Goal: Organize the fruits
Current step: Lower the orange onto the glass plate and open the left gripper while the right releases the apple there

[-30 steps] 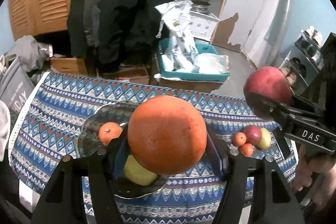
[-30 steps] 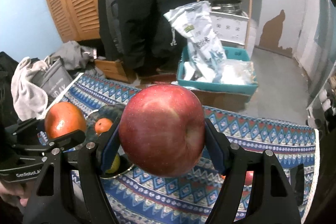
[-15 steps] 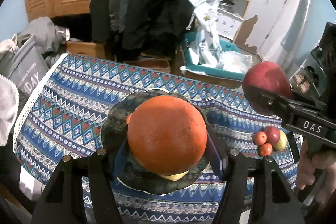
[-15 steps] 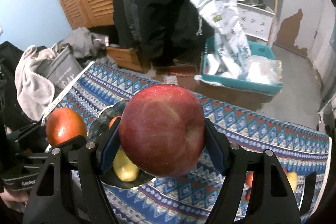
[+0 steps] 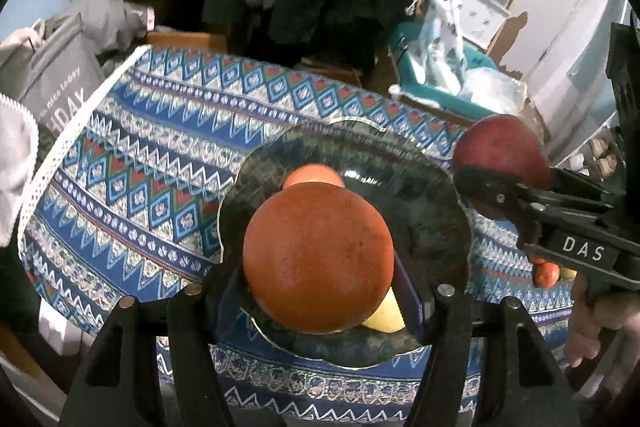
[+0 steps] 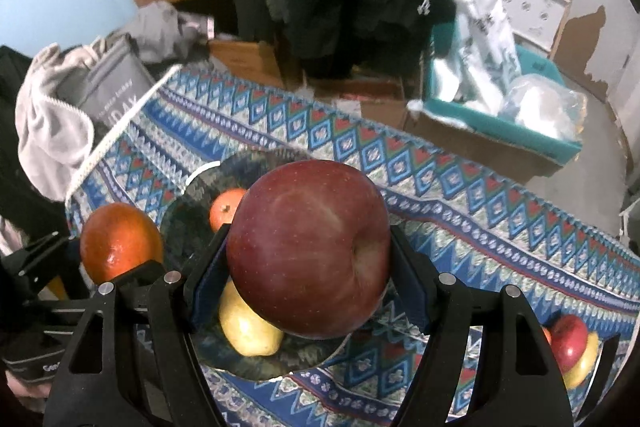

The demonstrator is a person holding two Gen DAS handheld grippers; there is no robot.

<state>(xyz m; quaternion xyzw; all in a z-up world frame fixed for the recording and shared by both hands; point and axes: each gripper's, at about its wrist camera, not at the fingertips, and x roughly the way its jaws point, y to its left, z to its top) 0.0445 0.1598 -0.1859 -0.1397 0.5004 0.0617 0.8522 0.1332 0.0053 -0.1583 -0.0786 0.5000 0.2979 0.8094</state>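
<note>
The table (image 5: 132, 163), under its blue patterned cloth, now sits closer under both cameras than a second ago: the dark plate (image 5: 400, 171) has slid from the left edge of the left view to its centre, so both hands have travelled over it and the drop looks near

Left tongs (image 5: 320, 291) grip the orange (image 5: 318, 257) firmly, directly above the plate. Right tongs (image 6: 308, 291) clamp the apple (image 6: 308, 251), over the plate's 3 o'clock rim in the left view

Already on the plate: a yellow pear (image 6: 248, 331) at 6 o'clock and a small tangerine (image 6: 226, 209) at 12 o'clock. They leave bare glaze mostly at 3 o'clock, so I judge both fruits must share that gap, one at a time, or roll onto the pear

Off at 3 o'clock on the table, well apart, lie leftover small fruits (image 6: 572, 343), likely next
</note>
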